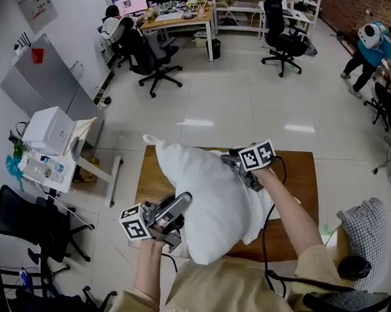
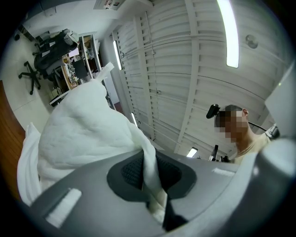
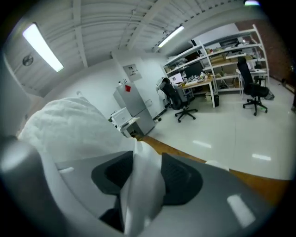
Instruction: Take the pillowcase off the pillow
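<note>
My brown wooden table (image 1: 298, 182) stands on a pale tiled floor (image 1: 249, 103). The white pillow (image 1: 206, 204) covers its middle; whether it rests on the wood I cannot tell. A black cable (image 1: 265, 236) crosses its near edge.

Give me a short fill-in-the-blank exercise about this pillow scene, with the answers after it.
1. The pillow is held up above a brown ___.
2. The left gripper has its fingers shut on the ___ fabric of the pillowcase.
3. The right gripper also has the pillowcase between its ___.
4. The office chair by the far shelves is ___.
Missing words: table; white; fingers; black.
</note>
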### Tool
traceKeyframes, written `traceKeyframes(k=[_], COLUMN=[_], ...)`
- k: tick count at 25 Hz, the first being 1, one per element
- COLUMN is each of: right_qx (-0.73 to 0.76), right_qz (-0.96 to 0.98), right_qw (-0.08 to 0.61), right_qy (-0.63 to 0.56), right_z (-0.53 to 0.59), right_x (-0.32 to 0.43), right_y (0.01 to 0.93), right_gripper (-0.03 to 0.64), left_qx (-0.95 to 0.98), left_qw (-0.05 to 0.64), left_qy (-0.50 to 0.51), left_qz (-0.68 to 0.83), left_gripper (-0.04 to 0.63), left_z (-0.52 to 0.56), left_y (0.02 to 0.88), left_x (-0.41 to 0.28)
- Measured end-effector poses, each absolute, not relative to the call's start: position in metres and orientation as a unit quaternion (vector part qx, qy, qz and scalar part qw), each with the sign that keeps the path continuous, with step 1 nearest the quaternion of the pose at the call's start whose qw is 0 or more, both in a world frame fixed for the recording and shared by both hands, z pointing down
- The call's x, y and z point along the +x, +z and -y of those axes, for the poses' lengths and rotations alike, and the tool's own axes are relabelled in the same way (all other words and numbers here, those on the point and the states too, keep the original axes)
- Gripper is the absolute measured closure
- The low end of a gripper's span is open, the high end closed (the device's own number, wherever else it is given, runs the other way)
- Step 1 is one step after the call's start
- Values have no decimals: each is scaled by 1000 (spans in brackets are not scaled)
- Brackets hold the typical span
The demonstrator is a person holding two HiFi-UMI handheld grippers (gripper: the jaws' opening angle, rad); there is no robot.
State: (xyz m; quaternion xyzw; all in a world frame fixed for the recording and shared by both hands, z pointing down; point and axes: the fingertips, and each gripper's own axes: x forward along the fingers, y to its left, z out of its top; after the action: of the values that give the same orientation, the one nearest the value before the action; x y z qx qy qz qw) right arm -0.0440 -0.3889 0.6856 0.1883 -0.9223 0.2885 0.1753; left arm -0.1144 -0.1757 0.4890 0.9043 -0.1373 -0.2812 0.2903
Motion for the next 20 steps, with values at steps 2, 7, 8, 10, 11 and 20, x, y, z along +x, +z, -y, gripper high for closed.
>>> traceKeyframes(k=[2,7,8,10,11,20], right_qx=[192,197,208,246,269,370], right_qz=[913,914,913,903,894,828], right_qw=[191,203,213,251,274,275], right_qy=[305,292,280,248,233,320], right_z=[393,406,412,429,441,475], right_x=[-42,-41,-39,-25,-12,91], right_y=[709,726,730,749,764,873], right_gripper=[493,608,611,612,612,611], left_qx=[907,909,909,910,909,905], left_qw=[288,282,280,274,270,280], left_qy=[-274,-267,-268,-273,-274,-216], left_qz=[143,151,151,153,158,235], left_gripper=[566,566,566,567,568,568], left_z=[176,185,186,188,190,197], left_y=[495,497,495,488,483,515], left_x=[-105,-106,-109,-116,-122,-126])
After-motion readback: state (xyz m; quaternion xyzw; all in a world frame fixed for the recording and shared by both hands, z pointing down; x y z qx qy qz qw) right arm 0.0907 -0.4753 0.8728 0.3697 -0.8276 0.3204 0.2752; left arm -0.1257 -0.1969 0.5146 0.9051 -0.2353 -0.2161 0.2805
